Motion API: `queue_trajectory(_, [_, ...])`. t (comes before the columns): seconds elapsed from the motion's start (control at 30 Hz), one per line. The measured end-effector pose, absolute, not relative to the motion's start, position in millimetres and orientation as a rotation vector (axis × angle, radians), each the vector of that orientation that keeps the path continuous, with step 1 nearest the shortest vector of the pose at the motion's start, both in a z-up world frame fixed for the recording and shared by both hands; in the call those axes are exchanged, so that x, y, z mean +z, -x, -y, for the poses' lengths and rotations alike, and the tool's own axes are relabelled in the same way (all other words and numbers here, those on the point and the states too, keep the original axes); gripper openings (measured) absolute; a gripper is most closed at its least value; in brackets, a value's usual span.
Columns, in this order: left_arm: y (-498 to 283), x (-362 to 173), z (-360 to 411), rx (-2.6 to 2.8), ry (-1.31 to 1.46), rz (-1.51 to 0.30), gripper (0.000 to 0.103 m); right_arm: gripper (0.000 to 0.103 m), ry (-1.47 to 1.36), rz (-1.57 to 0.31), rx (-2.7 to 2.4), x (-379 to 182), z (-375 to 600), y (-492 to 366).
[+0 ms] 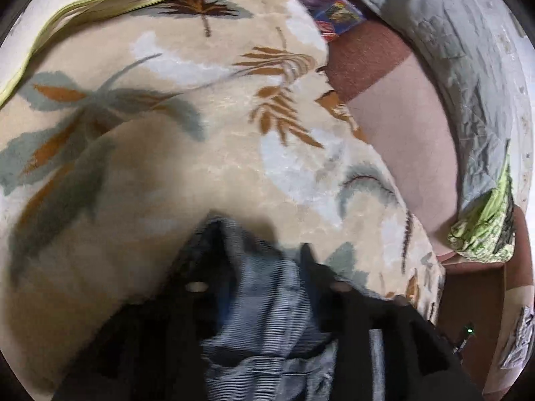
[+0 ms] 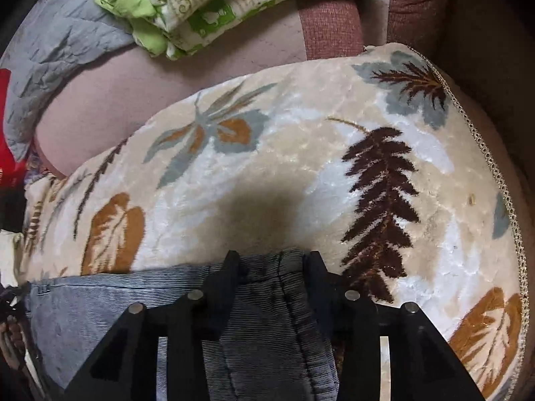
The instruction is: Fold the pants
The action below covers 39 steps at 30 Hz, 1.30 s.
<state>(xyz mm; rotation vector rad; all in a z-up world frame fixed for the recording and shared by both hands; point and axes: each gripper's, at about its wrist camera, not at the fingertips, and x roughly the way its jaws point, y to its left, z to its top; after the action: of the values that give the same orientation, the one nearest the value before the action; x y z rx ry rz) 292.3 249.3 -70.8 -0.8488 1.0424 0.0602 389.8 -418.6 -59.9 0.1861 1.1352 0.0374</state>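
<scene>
The pants (image 2: 260,317) are grey-blue with fine stripes, and they lie at the near edge of a fluffy leaf-pattern blanket (image 2: 301,173) that covers a sofa. In my right view the folded top edge of the pants runs straight across, and a thick bunch of it sits between the two black fingers of my right tool (image 2: 272,260). That tool is about half apart, and the cloth fills the gap, so I think it is clamped on the pants. In my left view the picture is blurry. My left tool (image 1: 257,237) also stands about half apart with a puffy lump of the pants between its fingers, but I cannot tell if it is squeezing the cloth or just sitting around it. What could go wrong? If my left tool is loose, that side of the pants could slip out when I lift, and the fold would go crooked. The fluffy blanket could also get pinched under a finger tip and come up with the pants. If my two tools pull at different speeds, the edge could twist and bunch. Farther out I see a green and white cloth (image 2: 207,3), a grey quilt (image 1: 444,50), and the brown sofa arm (image 2: 418,3).
</scene>
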Motion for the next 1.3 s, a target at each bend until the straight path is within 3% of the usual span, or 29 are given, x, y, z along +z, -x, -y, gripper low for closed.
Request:
queue_trajectory(0.07, [-295,-69,-243,0.062,0.813,-1.038,0.056,0.044,-0.204,-1.133,0.034,-63,418,-391])
queue_trajectory(0.13, [-297,-68,-241,0.080,0.786,-1.040,0.048,0.035,-0.175,-1.134,0.022,-63,416,-391])
queue_trajectory(0.17, [-297,-68,-241,0.096,0.773,-1.043,0.039,0.028,-0.165,-1.133,0.020,-62,417,-391])
queue_trajectory(0.2, [-298,-69,-242,0.116,0.743,-1.059,0.014,0.022,-0.168,-1.132,0.014,-62,419,-391])
queue_trajectory(0.23, [-299,-71,-243,0.127,0.727,-1.074,0.002,0.020,-0.174,-1.131,0.015,-61,421,-390])
queue_trajectory(0.43, [-291,-61,-246,0.153,0.684,-1.036,0.002,0.017,-0.158,-1.119,0.022,-54,418,-386])
queue_trajectory(0.9, [-248,21,-235,0.076,0.674,-0.875,0.002,0.016,-0.239,-0.977,0.053,11,427,-346])
queue_trajectory(1.3, [-139,87,-228,-0.043,0.655,-0.797,0.002,0.016,-0.284,-0.856,0.080,84,439,-254])
